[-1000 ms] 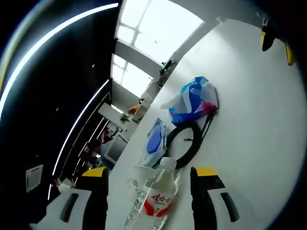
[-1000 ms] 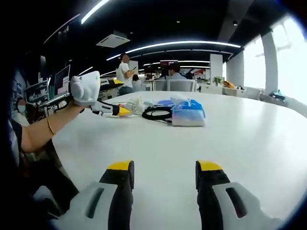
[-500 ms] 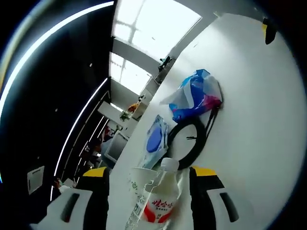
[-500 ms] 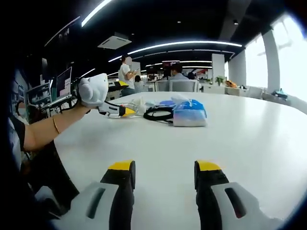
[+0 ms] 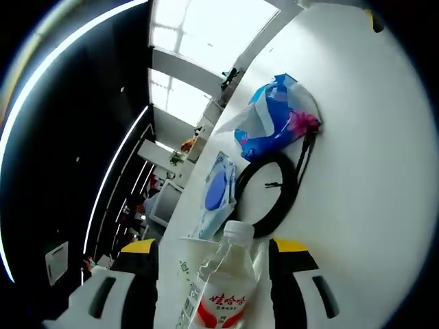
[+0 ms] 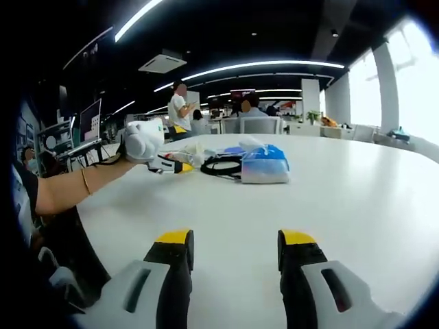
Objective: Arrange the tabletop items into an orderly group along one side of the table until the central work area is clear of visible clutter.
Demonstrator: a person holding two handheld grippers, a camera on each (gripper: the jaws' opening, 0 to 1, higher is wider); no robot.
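While jaws gape, left gripper [image 5: 212, 255] flanks bottle [image 5: 221, 288].

Clear water bottle [image 5: 221, 291], white cap, red-and-white label, lies on white table between my left jaws, cap pointing away from me. Paper cup [image 5: 193, 264] with green print just beside bottle, touching or overlapping it. Past cap: black cable coil [image 5: 273, 192], flat on table, loose end running toward blue-and-white plastic bag [image 5: 274, 123]. Bag crumpled, pink patch at one side, resting at coil's far edge. Blue-and-white wipes pack [image 5: 215, 199] lies flat beside coil. All clustered close together.

From my right gripper view: same bag [image 6: 264, 163] and coil [image 6: 221, 166] side by side, far across table.
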